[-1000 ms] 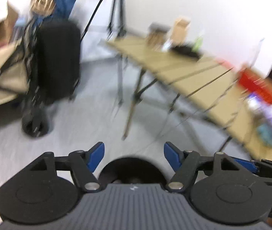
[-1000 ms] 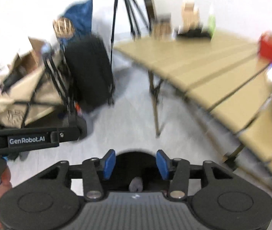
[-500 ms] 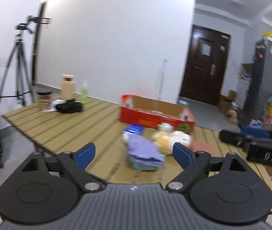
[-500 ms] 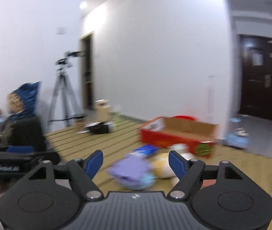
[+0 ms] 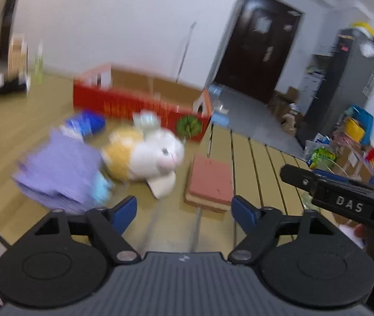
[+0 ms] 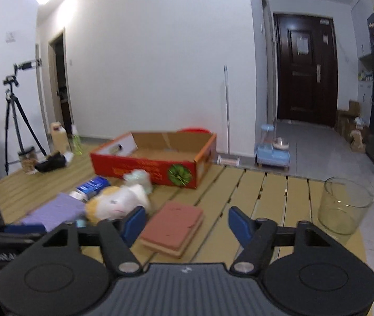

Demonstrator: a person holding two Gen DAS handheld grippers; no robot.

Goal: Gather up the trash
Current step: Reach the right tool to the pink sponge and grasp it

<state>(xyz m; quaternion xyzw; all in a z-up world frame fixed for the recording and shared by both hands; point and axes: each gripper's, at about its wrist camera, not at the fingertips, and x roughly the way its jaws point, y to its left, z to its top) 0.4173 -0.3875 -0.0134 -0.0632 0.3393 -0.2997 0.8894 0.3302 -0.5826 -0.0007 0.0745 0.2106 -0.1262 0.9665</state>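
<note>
On the wooden slat table [image 6: 273, 192] lie a purple cloth [image 5: 55, 168], a white and orange plush toy [image 5: 147, 158], a blue packet [image 5: 86, 125], a crumpled pale wrapper [image 6: 138, 177] and a pink notebook [image 5: 209, 184]. Behind them stands an open red cardboard box [image 6: 144, 166]. My left gripper [image 5: 184, 210] is open and empty above the table's near edge, facing the plush toy and notebook. My right gripper [image 6: 184, 223] is open and empty, above the notebook [image 6: 173, 226]. The left view is blurred.
A clear glass beaker [image 6: 344, 205] stands at the table's right end. A black item and jars [image 6: 50, 163] sit at the far left end. A tripod [image 6: 15, 121], a dark door [image 6: 305, 71] and floor clutter [image 5: 350, 142] lie beyond.
Both grippers swung up from the floor and table legs to face the tabletop, then moved closer to the plush toy and notebook. Both stay open.
</note>
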